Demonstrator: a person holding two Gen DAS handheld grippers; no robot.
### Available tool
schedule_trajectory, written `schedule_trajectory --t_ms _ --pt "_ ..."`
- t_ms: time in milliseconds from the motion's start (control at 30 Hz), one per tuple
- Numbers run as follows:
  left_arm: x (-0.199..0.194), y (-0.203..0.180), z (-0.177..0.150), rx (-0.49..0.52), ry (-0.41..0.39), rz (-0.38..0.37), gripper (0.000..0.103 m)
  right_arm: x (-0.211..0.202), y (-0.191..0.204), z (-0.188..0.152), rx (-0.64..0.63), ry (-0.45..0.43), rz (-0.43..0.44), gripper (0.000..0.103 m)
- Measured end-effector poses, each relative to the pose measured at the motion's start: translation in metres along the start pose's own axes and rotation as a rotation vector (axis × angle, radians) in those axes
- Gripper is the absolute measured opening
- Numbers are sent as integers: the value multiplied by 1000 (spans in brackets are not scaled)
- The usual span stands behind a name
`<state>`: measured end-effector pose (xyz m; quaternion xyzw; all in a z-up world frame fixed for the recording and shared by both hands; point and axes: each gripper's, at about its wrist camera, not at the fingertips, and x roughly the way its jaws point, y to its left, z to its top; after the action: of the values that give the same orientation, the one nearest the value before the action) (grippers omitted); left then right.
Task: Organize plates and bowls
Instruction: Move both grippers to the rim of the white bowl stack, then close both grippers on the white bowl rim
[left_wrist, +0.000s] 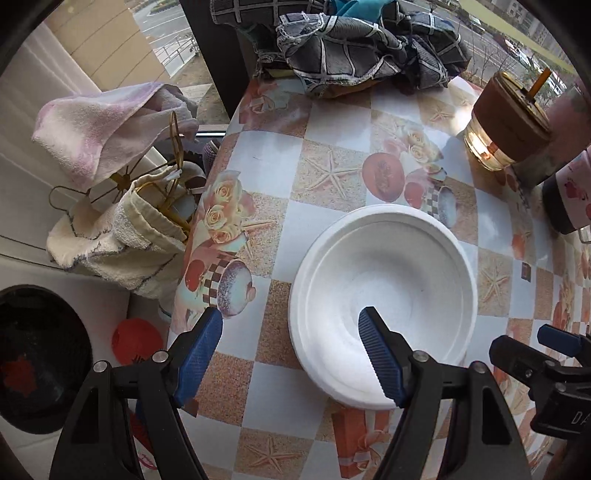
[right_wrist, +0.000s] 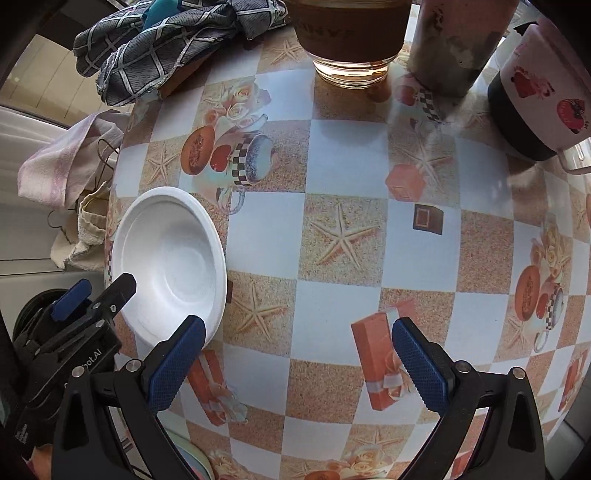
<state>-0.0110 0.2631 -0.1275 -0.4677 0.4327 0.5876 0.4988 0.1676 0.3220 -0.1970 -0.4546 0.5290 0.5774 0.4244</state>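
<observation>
A white foam bowl (left_wrist: 384, 291) sits upright on the patterned table (left_wrist: 266, 173) near its left edge; it also shows in the right wrist view (right_wrist: 170, 258). My left gripper (left_wrist: 291, 321) is open, its right finger over the bowl's inside and its left finger over the table beside the bowl. My right gripper (right_wrist: 297, 330) is open and empty above the table, just right of the bowl. The right gripper also shows at the lower right of the left wrist view (left_wrist: 554, 350).
A grey checked cloth (left_wrist: 362, 48) lies at the table's far edge. A glass cup with a brown sleeve (left_wrist: 506, 118), a tall bottle (right_wrist: 454, 40) and a pink printed mug (right_wrist: 543, 96) stand at the far right. Towels on a wire rack (left_wrist: 122, 206) hang past the left edge.
</observation>
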Motion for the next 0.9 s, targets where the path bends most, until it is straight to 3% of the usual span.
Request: schedule_trajectory --t_ms 200,333,367,400,533,600,900 --pt "28 3 13 -3 45 8 79 24 12 12 1 -3 30 102" --pt "42 -3 17 36 76 -5 78 34 19 16 1 3 47 69" --pt "44 -5 17 45 86 -14 71 38 20 16 5 14 53 61" --pt "47 -6 17 54 100 -23 65 40 23 17 5 19 52 61" --pt "46 -11 17 65 121 -86 39 42 32 19 -31 30 97 27" --pt "46 -18 16 78 146 -100 37 45 35 18 -31 50 113 15" --pt "35 -51 -33 118 199 -133 36 43 9 -28 -101 158 103 14"
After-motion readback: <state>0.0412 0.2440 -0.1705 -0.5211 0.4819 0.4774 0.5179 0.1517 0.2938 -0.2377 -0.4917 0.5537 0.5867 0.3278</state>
